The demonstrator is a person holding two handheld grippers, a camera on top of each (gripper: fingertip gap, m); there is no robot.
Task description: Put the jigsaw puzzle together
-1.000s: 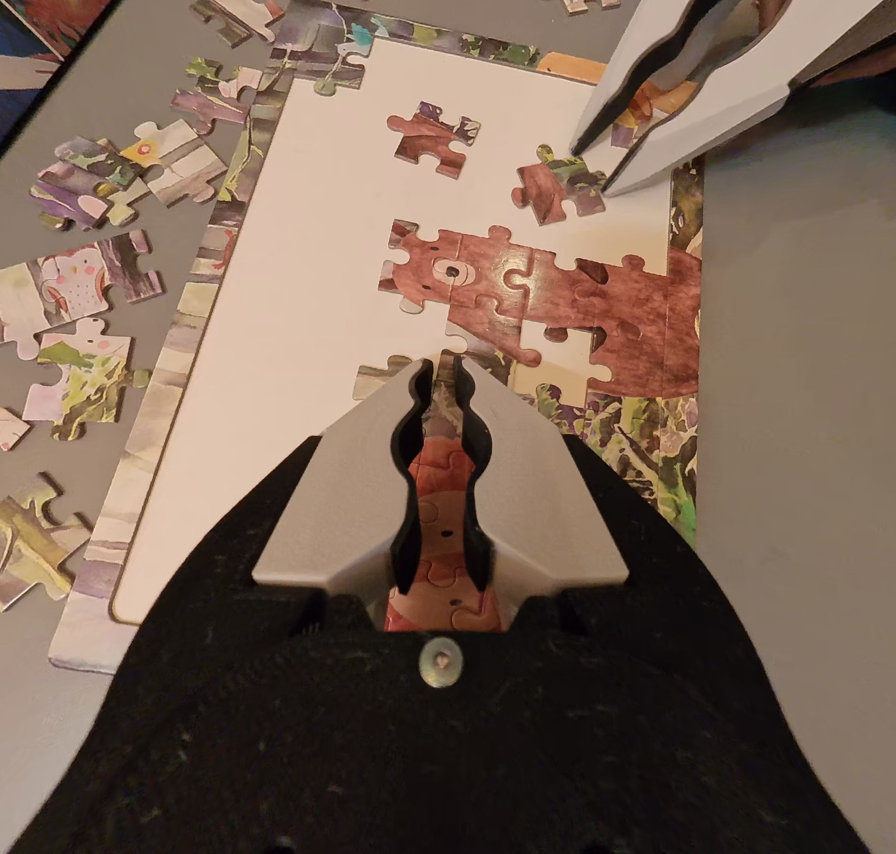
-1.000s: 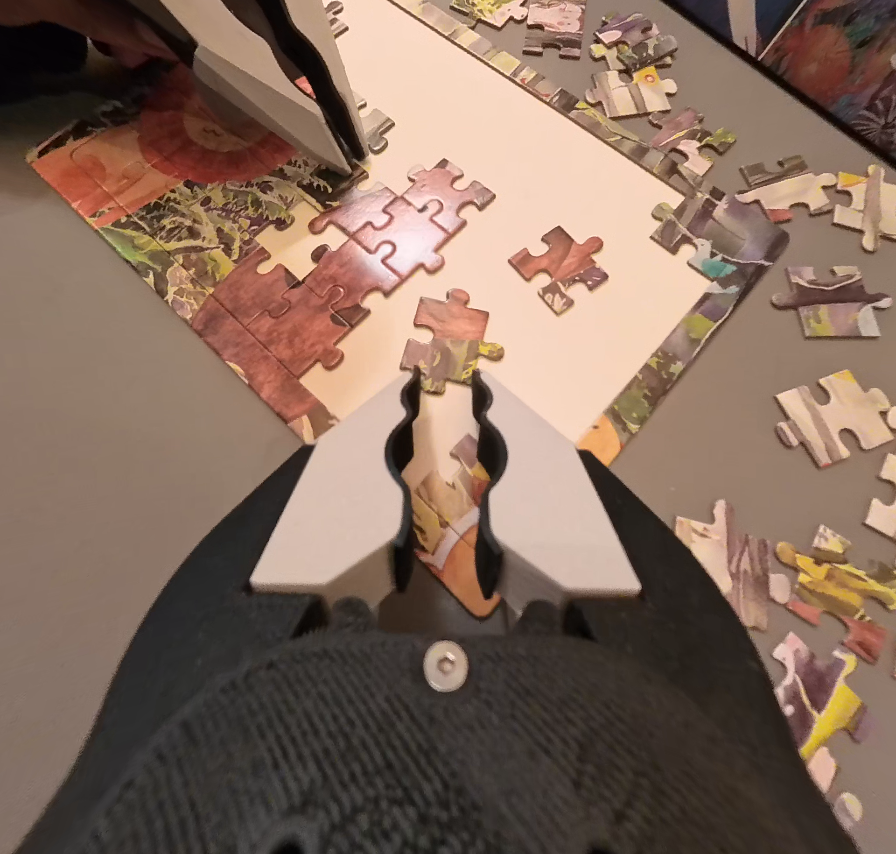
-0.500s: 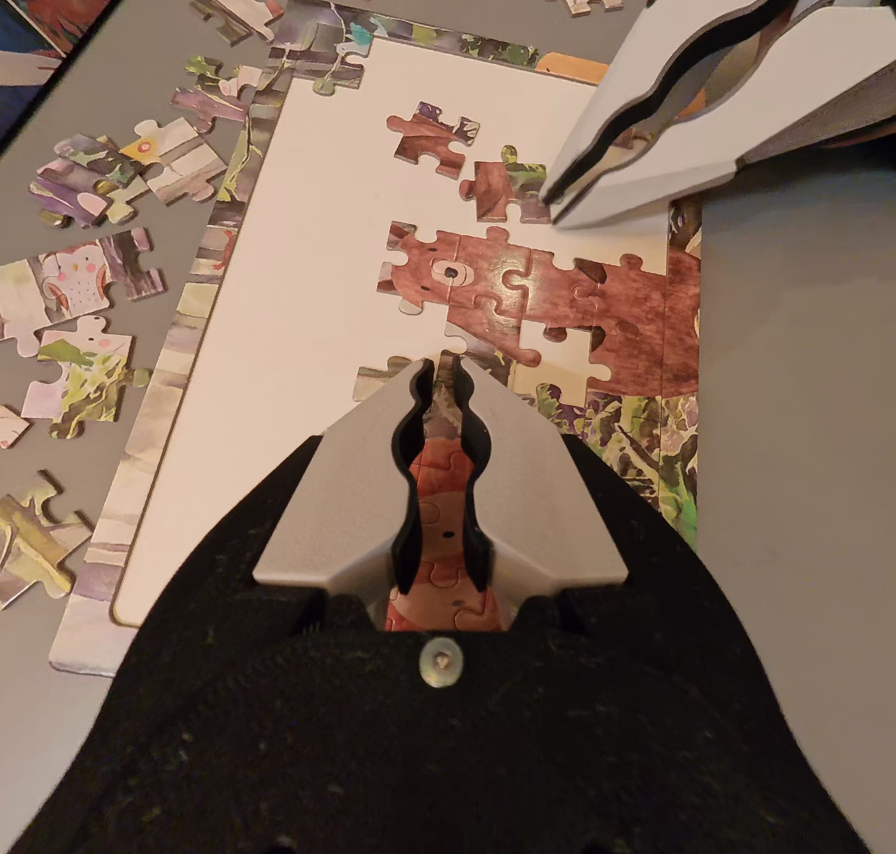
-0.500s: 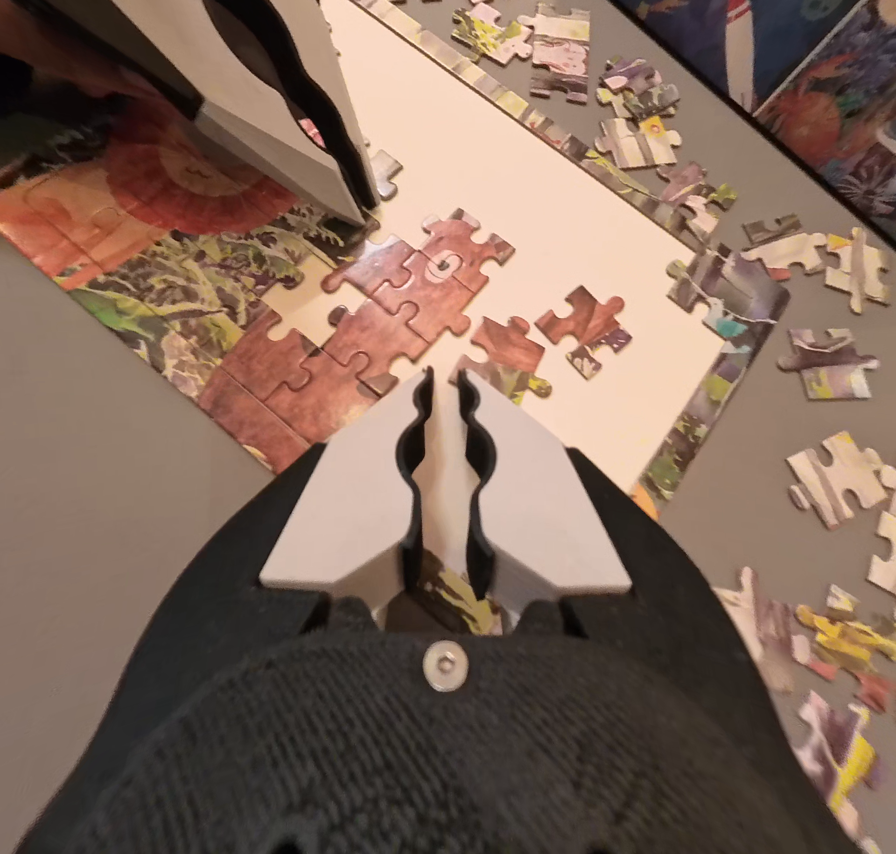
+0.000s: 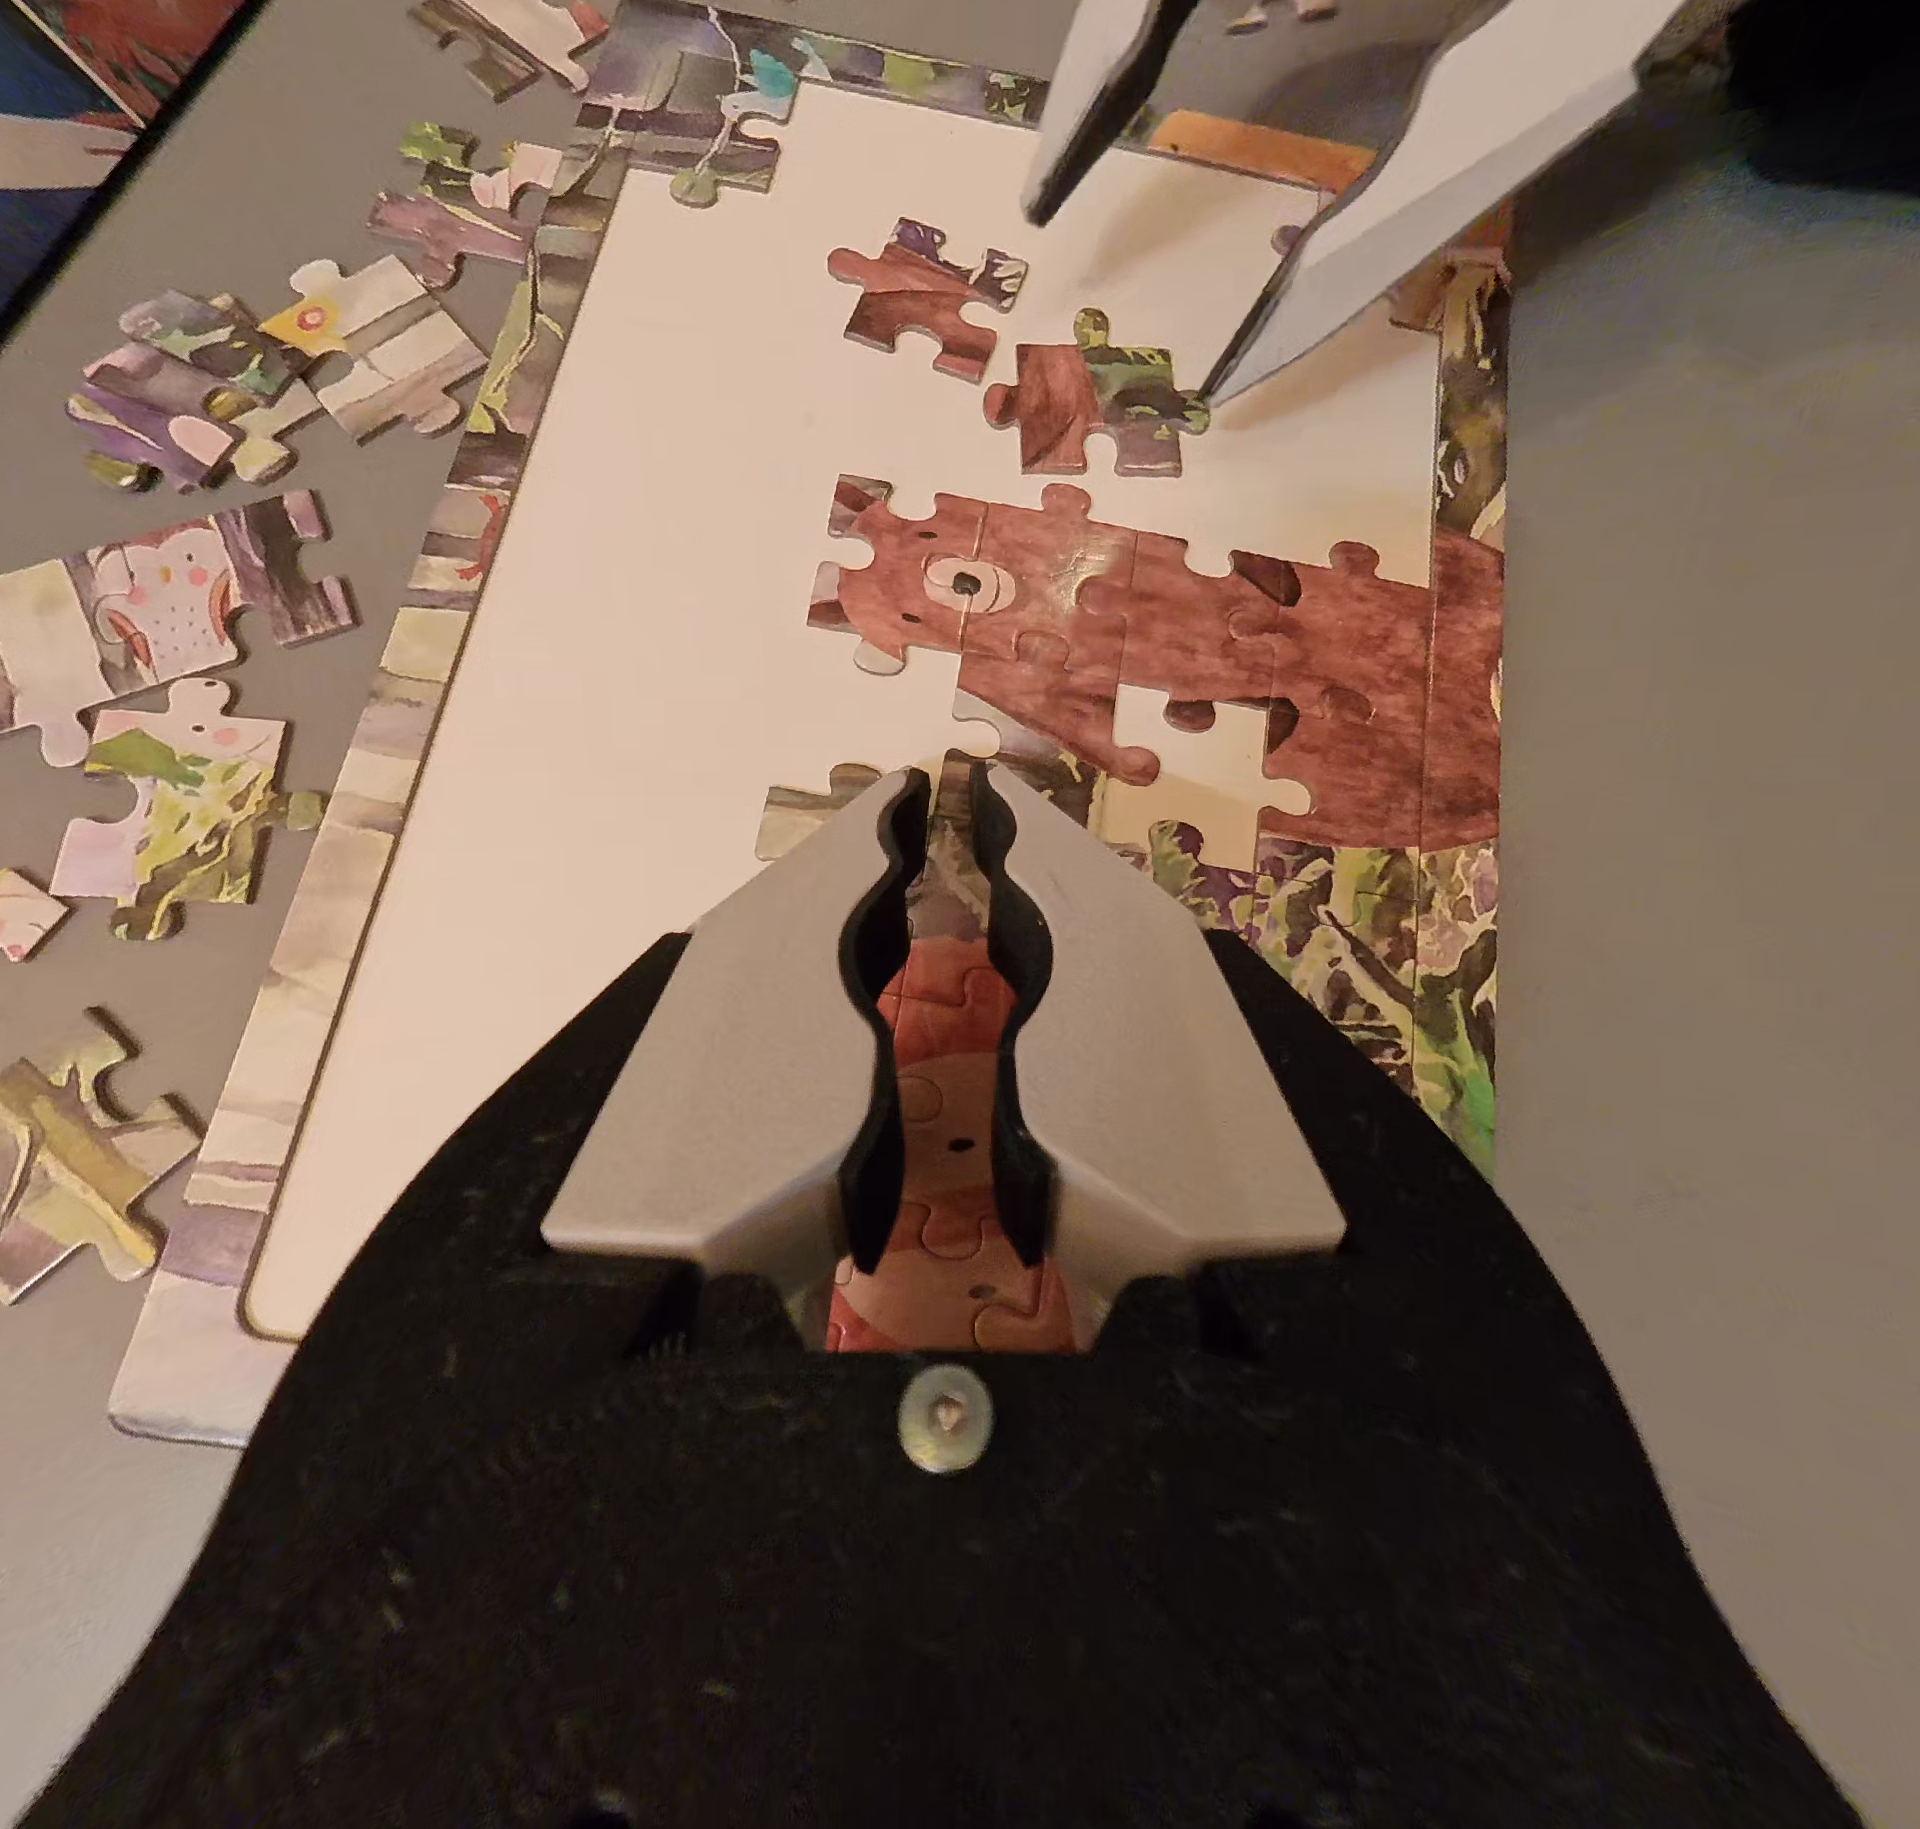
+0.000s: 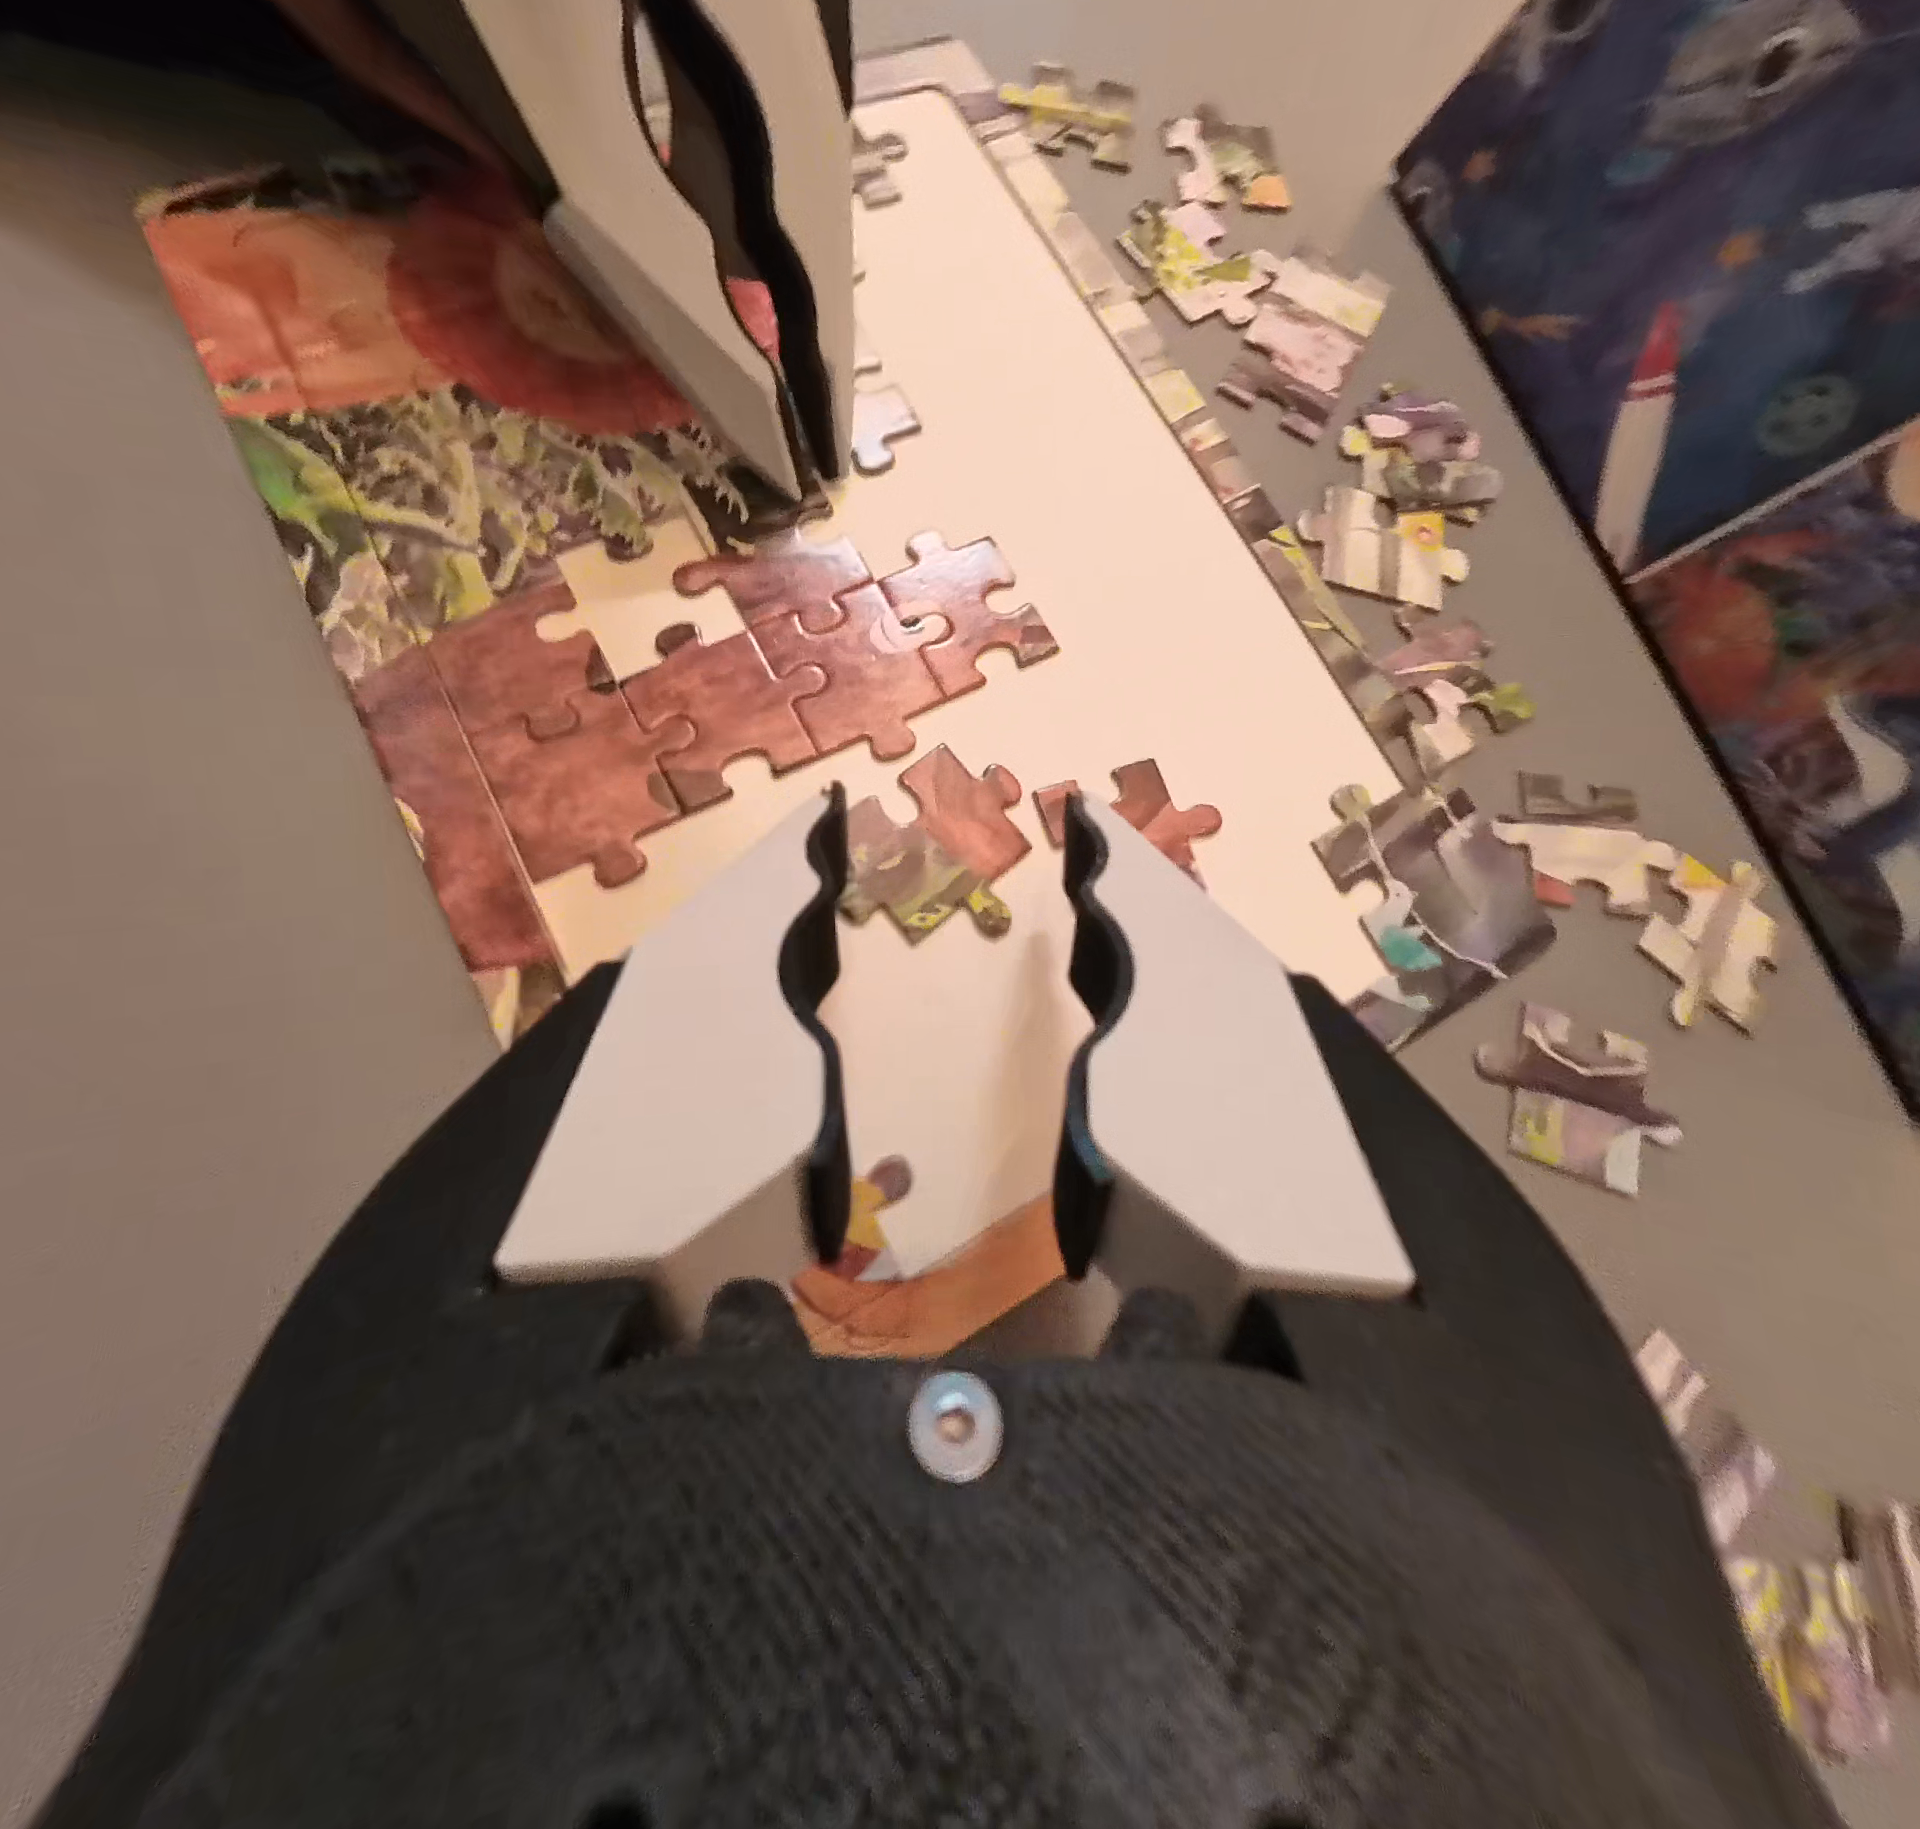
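Observation:
The puzzle tray (image 5: pixel 644 636) has a white base with a joined brown bear section (image 5: pixel 1143 626) at its right side. A loose brown-and-green piece (image 5: pixel 1101 397) lies just above the bear, and a second loose brown piece (image 5: pixel 925 293) lies beside it. My right gripper (image 5: pixel 1127 304) is open, with one fingertip touching the brown-and-green piece's edge. In the right wrist view the right gripper (image 6: pixel 951 808) is open over that piece (image 6: pixel 935 854). My left gripper (image 5: pixel 951 777) is shut and empty, its tips on the joined pieces below the bear; it also shows in the right wrist view (image 6: pixel 810 470).
Several loose pieces (image 5: pixel 208 616) lie on the grey table left of the tray, and they show in the right wrist view (image 6: pixel 1403 532) too. Colourful picture boards (image 6: pixel 1714 221) lie along the table's far edge. A one-piece gap (image 5: pixel 1195 761) shows in the bear section. The gap from one gripper's tips to the other's is roughly 9 cm.
My right gripper slid the brown-and-green piece toward the bear section, then opened wide. The left gripper has not moved.

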